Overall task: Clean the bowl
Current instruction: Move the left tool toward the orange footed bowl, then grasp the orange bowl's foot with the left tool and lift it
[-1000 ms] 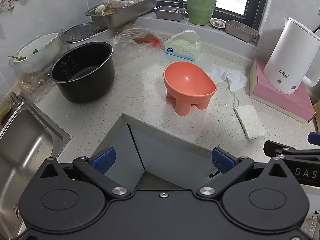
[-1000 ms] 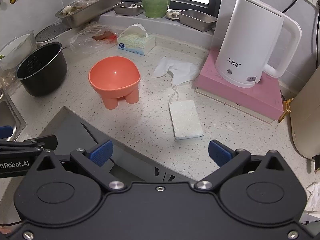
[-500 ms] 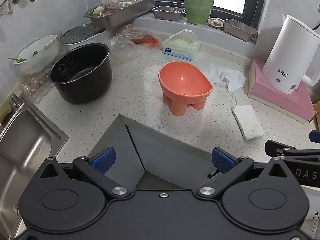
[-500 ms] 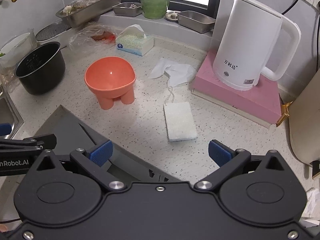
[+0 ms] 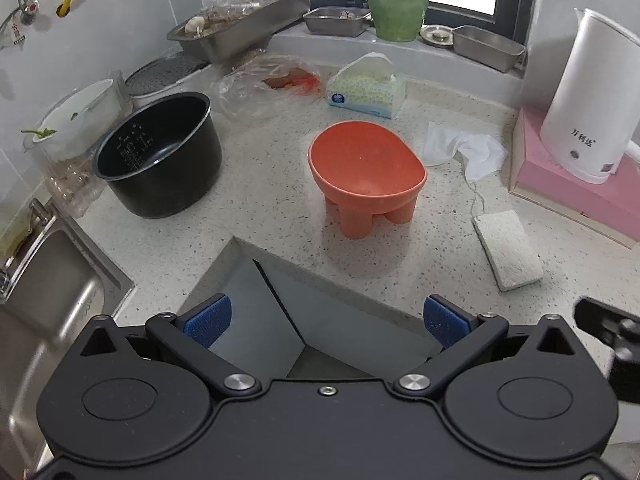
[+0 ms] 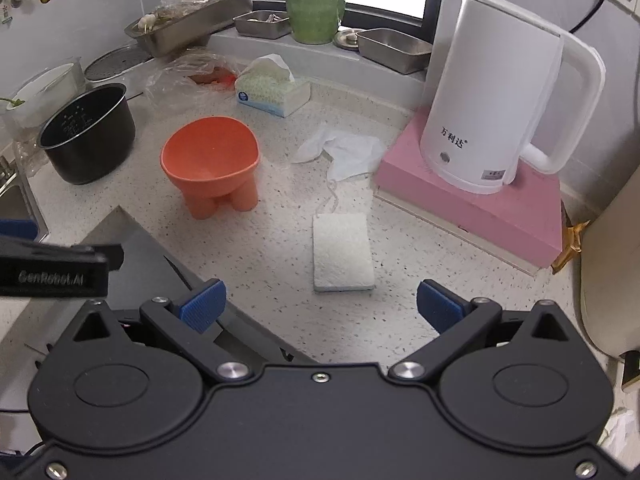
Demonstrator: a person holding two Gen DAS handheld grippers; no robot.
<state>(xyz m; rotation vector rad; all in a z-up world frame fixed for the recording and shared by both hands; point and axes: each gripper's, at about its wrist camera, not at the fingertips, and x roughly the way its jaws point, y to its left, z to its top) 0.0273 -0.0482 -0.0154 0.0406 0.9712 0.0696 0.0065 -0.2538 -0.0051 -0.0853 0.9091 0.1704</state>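
An orange footed bowl (image 5: 366,168) (image 6: 210,162) stands upright on the speckled counter (image 5: 260,200), empty inside. A white sponge (image 5: 507,255) (image 6: 343,251) lies flat to its right. My left gripper (image 5: 326,322) is open, hanging short of the counter's notched front edge, well back from the bowl. My right gripper (image 6: 318,306) is open too, with the sponge just ahead of its blue pads (image 6: 202,306) and nothing between them. Part of the left gripper shows at the left edge of the right wrist view.
A black cooker pot (image 5: 158,156) stands left of the bowl, with a steel sink (image 5: 44,292) beyond it. Behind are a tissue box (image 5: 366,88), a crumpled tissue (image 5: 464,148), a white kettle (image 6: 500,104) on a pink box (image 6: 472,204), and steel trays (image 5: 240,28) on the sill.
Both grippers have moved forward toward the counter, so the bowl and sponge sit nearer and lower in each view. Both stay open.
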